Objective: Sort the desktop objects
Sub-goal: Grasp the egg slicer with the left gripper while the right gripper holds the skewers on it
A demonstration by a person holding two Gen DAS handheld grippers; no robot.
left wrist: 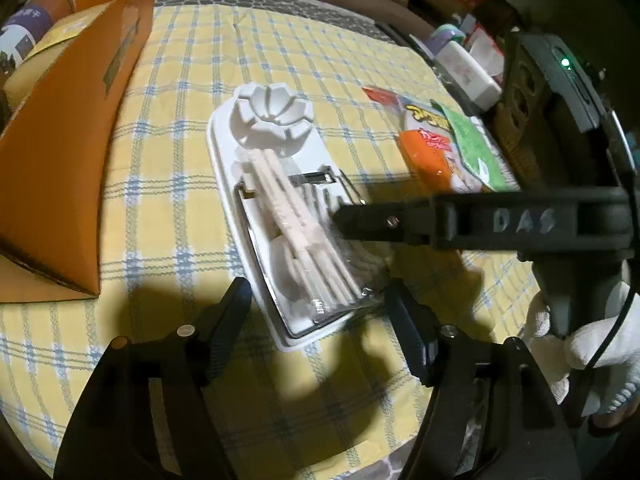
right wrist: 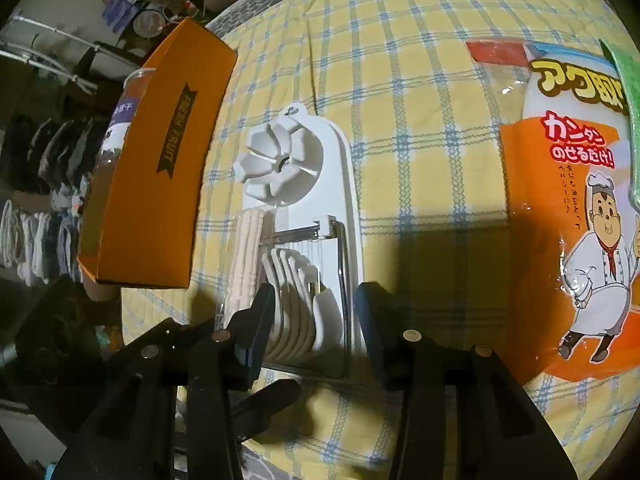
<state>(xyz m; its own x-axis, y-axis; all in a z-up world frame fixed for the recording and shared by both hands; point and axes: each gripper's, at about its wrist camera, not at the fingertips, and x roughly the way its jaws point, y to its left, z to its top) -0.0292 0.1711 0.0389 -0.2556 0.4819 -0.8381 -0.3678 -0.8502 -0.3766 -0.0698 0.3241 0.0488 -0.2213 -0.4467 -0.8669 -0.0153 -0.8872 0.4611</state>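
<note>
A white egg slicer [left wrist: 260,120] [right wrist: 340,184] lies on the yellow checked cloth. A clear packet of pale sticks [left wrist: 288,208] [right wrist: 248,248] rests along it. My left gripper [left wrist: 318,312] is open, its fingers [left wrist: 232,312] standing wide on either side of the slicer's near end without touching it. My right gripper [left wrist: 360,222] [right wrist: 316,320] reaches in from the right in the left wrist view. Its jaws stand apart over the slicer's slotted cradle [right wrist: 300,312], and I see no pad pressing on it. An orange cardboard box [left wrist: 72,140] [right wrist: 160,160] marked FRESH FRUIT stands to the left.
An orange bag with a cartoon chef [left wrist: 436,152] [right wrist: 568,200] and a green packet [left wrist: 472,140] [right wrist: 624,80] lie right of the slicer. A jar with a purple label [left wrist: 28,28] stands behind the box. A white-gloved hand [left wrist: 592,340] holds the right gripper. Clutter rings the table.
</note>
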